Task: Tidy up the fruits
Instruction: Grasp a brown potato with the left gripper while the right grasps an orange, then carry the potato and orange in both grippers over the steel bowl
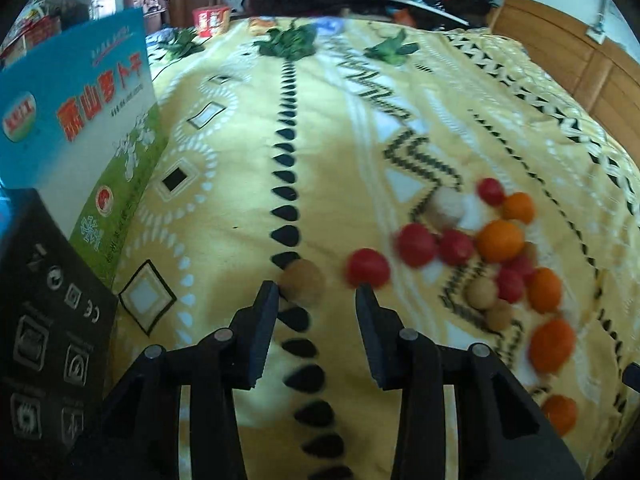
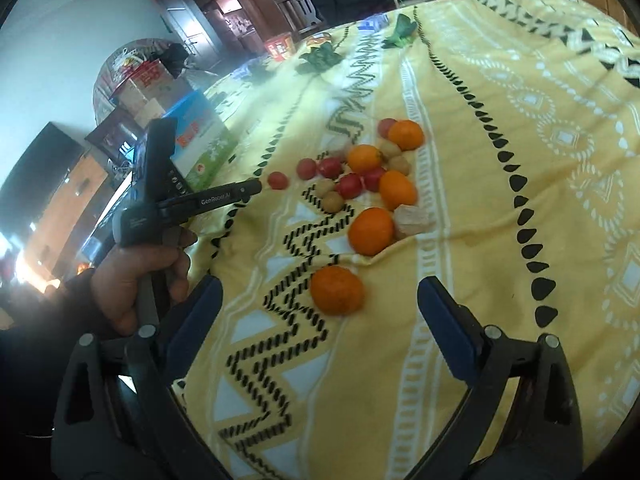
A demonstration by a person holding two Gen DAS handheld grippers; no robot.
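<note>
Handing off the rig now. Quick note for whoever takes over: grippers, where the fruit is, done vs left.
Left gripper: open, empty, low over the yellow bedspread, a tan fruit and a red fruit just past its fingertips.
Right gripper: open, empty, with the nearest orange lying ahead between its fingers, not gripped.
Fruit: oranges, red and tan ones all mixed in one loose pile on the bedspread.
Blue box stands to the left.
Done: nothing sorted by the look of it.
Left: separate the whole pile.

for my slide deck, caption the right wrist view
Open right gripper over round orange tangerine on yellow patterned bedspread.
</note>
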